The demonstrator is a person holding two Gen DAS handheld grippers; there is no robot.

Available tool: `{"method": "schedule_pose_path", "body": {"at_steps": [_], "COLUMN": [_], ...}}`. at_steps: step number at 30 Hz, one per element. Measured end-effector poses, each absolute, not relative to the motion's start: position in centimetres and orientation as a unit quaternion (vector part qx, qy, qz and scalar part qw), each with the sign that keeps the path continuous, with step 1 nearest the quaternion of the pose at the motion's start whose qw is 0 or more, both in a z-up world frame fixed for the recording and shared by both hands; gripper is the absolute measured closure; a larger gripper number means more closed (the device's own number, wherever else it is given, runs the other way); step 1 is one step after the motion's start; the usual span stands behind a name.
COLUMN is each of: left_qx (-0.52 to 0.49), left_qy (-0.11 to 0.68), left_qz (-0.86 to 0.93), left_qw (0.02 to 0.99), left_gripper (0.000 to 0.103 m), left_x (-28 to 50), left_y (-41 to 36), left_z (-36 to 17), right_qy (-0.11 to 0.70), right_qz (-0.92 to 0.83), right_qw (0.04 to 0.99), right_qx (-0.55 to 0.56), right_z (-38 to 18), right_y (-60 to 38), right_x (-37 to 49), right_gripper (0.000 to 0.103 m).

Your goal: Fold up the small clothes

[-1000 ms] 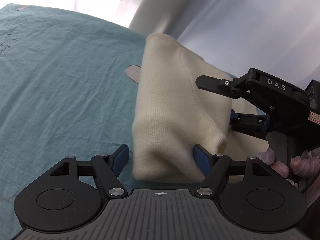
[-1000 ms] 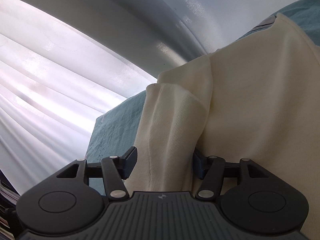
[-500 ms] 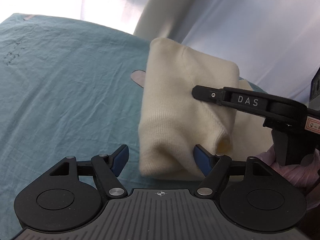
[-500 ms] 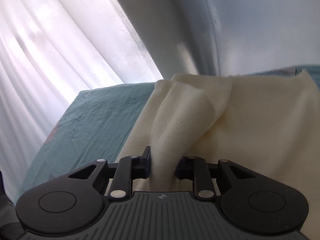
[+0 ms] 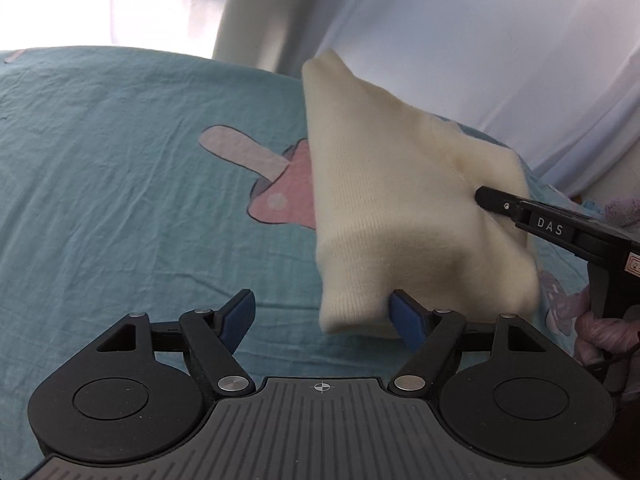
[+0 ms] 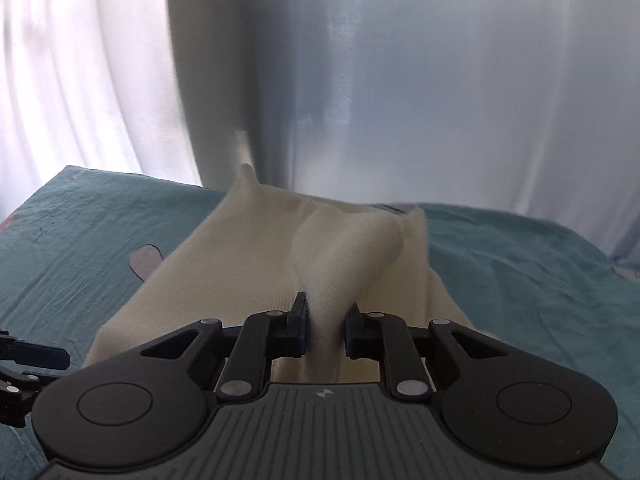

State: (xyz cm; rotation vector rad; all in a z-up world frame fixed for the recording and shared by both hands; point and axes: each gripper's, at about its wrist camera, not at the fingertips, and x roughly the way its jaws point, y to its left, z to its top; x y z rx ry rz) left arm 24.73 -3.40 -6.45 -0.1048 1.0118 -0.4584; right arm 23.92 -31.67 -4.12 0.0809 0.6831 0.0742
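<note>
Cream garment's (image 6: 256, 272) near hem hidden behind right tongs (image 6: 325, 328).

The jaws of the right gripper (image 6: 325, 330), wide apart a second ago, are closing on a ridge of the cream garment (image 6: 256, 264) — the pads already press on it. The garment (image 5: 384, 208) has been lifted and shifted, so a pink print (image 5: 284, 196) on the teal sheet (image 5: 120, 184) is now uncovered.

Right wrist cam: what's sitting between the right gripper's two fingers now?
A bunched ridge of the cream garment runs between the closing jaws of the right gripper, shown in the right wrist view. Nothing else lies there.
</note>
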Motion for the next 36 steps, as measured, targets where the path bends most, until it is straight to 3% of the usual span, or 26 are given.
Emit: {"method": "schedule_pose_path", "body": {"at_steps": [4,7,9,11,14,21,27,30,31,36], "left_qx": [-0.040,-0.040,-0.035,-0.032,-0.033,-0.035,-0.031,-0.039,-0.041,-0.062], "left_qy": [0.485,0.490,0.490,0.488,0.484,0.473,0.475,0.480,0.478,0.458], "left_qz": [-0.213,-0.211,-0.209,-0.207,-0.205,-0.212,-0.221,-0.218,-0.216,-0.207], "left_qw": [0.847,0.845,0.846,0.848,0.850,0.854,0.851,0.849,0.850,0.862], "left_gripper": [0.024,0.023,0.022,0.022,0.022,0.020,0.015,0.016,0.016,0.015], "left_x": [24.7,24.5,24.3,24.1,24.1,23.9,23.9,24.2,24.2,24.5], "left_y": [-3.9,-4.0,-4.1,-4.2,-4.3,-4.2,-4.5,-4.4,-4.2,-2.6], "left_z": [-7.0,-7.1,-7.0,-6.8,-6.5,-5.7,-5.8,-5.5,-5.3,-3.8], "right_qy": [0.352,0.365,0.372,0.368,0.342,0.259,0.307,0.322,0.321,0.260], "right_qz": [0.046,0.095,0.101,0.095,0.079,0.000,-0.060,-0.061,-0.066,-0.070], "right_qw": [0.930,0.910,0.903,0.907,0.929,0.964,0.949,0.945,0.945,0.963], "right_qx": [0.097,0.175,0.192,0.181,0.115,-0.064,-0.020,-0.012,-0.006,0.017], "right_z": [-5.0,-5.3,-5.8,-5.9,-4.6,-2.5,-5.5,-5.3,-4.8,-2.1], "right_y": [-33.3,-34.3,-34.0,-33.4,-31.8,-29.1,-32.5,-33.3,-33.5,-33.7], "right_x": [23.6,24.0,24.3,24.5,24.1,21.4,21.1,21.3,21.1,17.9], "right_gripper": [0.073,0.040,0.043,0.077,0.084,0.085,0.083,0.071,0.063,0.062]}}
